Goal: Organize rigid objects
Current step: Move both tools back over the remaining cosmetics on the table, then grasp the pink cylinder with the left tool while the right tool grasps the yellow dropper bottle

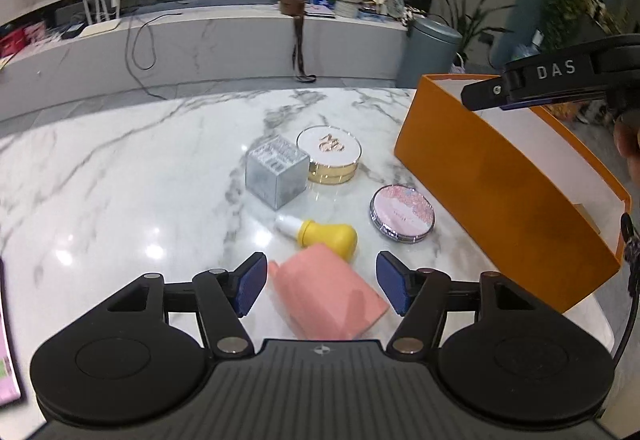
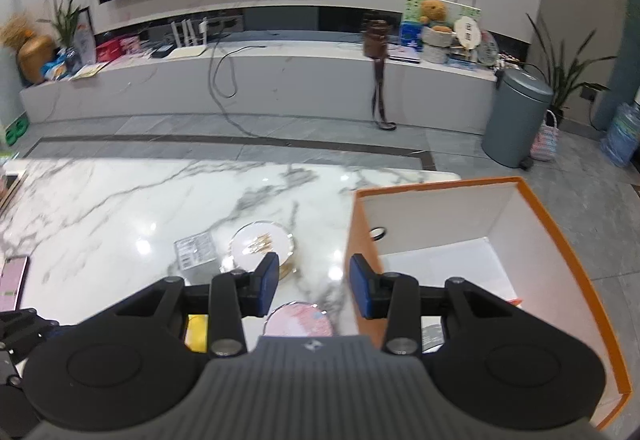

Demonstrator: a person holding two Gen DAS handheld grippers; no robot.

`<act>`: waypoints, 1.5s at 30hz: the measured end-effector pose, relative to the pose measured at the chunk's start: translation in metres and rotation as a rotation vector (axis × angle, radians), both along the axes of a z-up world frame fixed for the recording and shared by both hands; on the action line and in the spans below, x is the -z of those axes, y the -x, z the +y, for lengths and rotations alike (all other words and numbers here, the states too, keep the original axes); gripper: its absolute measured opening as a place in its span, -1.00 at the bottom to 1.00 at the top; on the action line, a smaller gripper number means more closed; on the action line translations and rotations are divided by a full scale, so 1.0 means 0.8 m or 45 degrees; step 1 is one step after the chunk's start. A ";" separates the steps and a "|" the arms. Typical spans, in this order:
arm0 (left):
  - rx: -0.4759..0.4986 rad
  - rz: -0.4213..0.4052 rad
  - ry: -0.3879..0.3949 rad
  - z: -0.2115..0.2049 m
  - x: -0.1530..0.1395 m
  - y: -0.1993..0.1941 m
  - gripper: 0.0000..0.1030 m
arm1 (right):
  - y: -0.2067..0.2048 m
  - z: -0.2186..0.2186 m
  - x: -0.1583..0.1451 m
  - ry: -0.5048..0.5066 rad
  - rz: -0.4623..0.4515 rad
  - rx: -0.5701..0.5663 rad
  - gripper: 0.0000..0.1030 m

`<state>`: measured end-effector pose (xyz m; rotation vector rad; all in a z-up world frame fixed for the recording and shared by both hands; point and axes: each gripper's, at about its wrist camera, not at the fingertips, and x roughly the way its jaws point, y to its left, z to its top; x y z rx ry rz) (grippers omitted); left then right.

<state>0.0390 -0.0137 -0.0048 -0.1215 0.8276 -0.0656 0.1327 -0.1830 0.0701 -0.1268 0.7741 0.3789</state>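
Reaching down, the left gripper (image 1: pixel 321 284) is wide open with the pink box (image 1: pixel 332 292) directly between its 2 pads, its length running diagonally. The right gripper (image 2: pixel 314 286) is much narrower, holds nothing, and hangs farther off beside the orange box (image 2: pixel 576 260).

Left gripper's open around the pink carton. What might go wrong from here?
1. The yellow plastic bottle lies on its side right at the far end of the pink rectangular carton. A grab by the open left gripper may nudge it into rolling.
2. The right gripper hovers by the orange cardboard box with white lining. The two grippers might collide there.
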 end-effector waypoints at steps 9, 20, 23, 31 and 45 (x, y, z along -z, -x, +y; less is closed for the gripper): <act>-0.106 0.020 0.023 -0.021 0.029 0.022 0.48 | 0.008 0.020 0.037 0.084 0.085 -0.090 -0.24; -0.134 0.025 -0.040 -0.046 0.050 0.017 0.66 | -0.001 0.021 0.048 0.115 0.114 -0.111 -0.23; -0.111 0.033 -0.053 -0.042 0.053 0.018 0.63 | 0.000 0.026 0.055 0.127 0.130 -0.128 -0.22; -0.103 0.021 -0.074 -0.002 0.049 0.028 0.48 | -0.002 0.060 0.079 0.143 0.194 -0.231 -0.21; -0.116 -0.022 -0.124 0.054 0.049 0.042 0.48 | 0.009 0.137 0.124 0.208 0.305 -0.452 -0.10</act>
